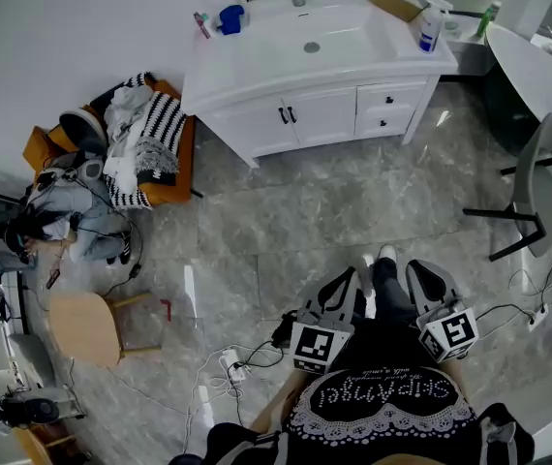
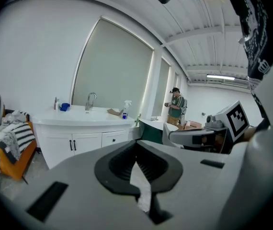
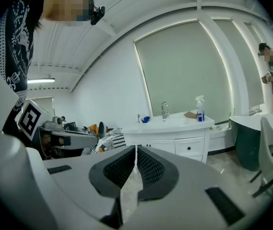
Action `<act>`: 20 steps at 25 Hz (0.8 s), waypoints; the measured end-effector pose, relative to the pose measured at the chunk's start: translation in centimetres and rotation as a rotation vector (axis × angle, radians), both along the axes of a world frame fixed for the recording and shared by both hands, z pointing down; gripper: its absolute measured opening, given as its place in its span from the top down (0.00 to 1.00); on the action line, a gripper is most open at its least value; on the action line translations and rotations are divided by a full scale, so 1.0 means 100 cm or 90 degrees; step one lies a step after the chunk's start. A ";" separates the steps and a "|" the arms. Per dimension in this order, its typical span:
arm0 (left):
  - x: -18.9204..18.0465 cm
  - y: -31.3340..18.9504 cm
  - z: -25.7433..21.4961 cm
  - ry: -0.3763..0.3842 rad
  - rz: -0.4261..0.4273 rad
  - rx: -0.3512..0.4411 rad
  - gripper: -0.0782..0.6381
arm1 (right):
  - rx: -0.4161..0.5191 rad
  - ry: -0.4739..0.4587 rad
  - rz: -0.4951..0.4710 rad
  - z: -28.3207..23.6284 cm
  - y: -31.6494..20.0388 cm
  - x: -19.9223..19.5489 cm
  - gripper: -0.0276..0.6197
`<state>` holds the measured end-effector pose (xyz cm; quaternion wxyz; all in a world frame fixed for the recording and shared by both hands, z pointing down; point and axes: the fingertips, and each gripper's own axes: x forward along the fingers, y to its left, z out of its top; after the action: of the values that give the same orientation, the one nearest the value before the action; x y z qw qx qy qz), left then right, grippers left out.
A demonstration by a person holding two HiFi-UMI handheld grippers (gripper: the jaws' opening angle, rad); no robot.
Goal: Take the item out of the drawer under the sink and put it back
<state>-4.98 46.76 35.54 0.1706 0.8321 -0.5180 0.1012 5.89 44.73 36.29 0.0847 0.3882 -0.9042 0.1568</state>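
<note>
Left gripper point(image 2: 137, 143): jaws pressed together, nothing between them. Right gripper point(image 3: 136, 149): jaws likewise together, empty. Both are held over the floor point(image 1: 334, 211), well apart from the vanity. Drawers point(image 1: 389, 98) under the sink point(image 1: 339, 29) closed; item hidden.

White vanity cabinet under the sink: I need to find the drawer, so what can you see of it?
The white vanity cabinet looks like painted wood and stands on the grey marble-look floor against the wall. Two middle doors carry dark bar handles; two stacked drawers with dark knobs sit at its right end in the head view. Everything is shut. A white basin top caps it.
</note>
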 end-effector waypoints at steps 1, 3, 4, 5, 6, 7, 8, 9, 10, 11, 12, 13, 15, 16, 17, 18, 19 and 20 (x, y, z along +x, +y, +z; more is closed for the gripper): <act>0.003 -0.003 0.001 0.004 0.003 -0.001 0.88 | -0.005 0.002 0.001 0.003 -0.003 0.002 0.93; 0.010 -0.012 0.000 0.004 0.009 0.005 0.88 | -0.013 0.005 -0.002 0.005 -0.011 0.006 0.93; 0.012 -0.018 0.000 0.003 0.008 0.014 0.88 | -0.012 0.004 -0.006 0.004 -0.017 0.006 0.93; 0.013 -0.025 -0.002 0.005 0.004 0.024 0.88 | -0.007 0.004 -0.009 0.002 -0.023 0.006 0.93; 0.015 -0.032 -0.004 0.011 -0.001 0.033 0.89 | 0.000 0.004 -0.012 0.000 -0.030 0.006 0.93; 0.017 -0.040 -0.006 0.016 -0.005 0.041 0.88 | 0.007 0.006 -0.016 -0.001 -0.037 0.006 0.93; 0.019 -0.047 -0.007 0.020 -0.008 0.045 0.89 | 0.016 0.011 -0.022 -0.003 -0.043 0.007 0.93; 0.022 -0.055 -0.007 0.021 -0.009 0.048 0.88 | 0.026 0.015 -0.026 -0.005 -0.050 0.009 0.93; 0.026 -0.063 -0.008 0.020 -0.010 0.052 0.88 | 0.035 0.016 -0.028 -0.008 -0.058 0.012 0.93; 0.031 -0.071 -0.009 0.017 -0.011 0.059 0.88 | 0.043 0.012 -0.029 -0.011 -0.066 0.017 0.93; 0.035 -0.079 -0.011 0.013 -0.013 0.069 0.88 | 0.051 0.006 -0.030 -0.014 -0.076 0.021 0.93; 0.040 -0.087 -0.013 0.009 -0.015 0.079 0.88 | 0.058 -0.005 -0.033 -0.017 -0.085 0.025 0.93; 0.049 -0.102 -0.017 0.000 -0.018 0.096 0.88 | 0.069 -0.025 -0.042 -0.023 -0.103 0.032 0.93; 0.053 -0.108 -0.019 -0.005 -0.019 0.098 0.88 | 0.074 -0.027 -0.047 -0.025 -0.111 0.035 0.93; 0.057 -0.114 -0.020 -0.011 -0.021 0.097 0.88 | 0.080 -0.022 -0.052 -0.025 -0.118 0.039 0.93; 0.059 -0.120 -0.021 -0.018 -0.024 0.099 0.88 | 0.087 -0.012 -0.059 -0.025 -0.125 0.042 0.93; 0.062 -0.126 -0.023 -0.026 -0.029 0.103 0.89 | 0.094 -0.002 -0.067 -0.025 -0.131 0.044 0.93; 0.064 -0.131 -0.025 -0.038 -0.032 0.108 0.89 | 0.102 0.004 -0.077 -0.025 -0.136 0.045 0.93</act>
<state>1.46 33.66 33.08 0.0864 0.8270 -0.5502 0.0770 10.39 31.13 33.81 0.0655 0.3389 -0.9353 0.0773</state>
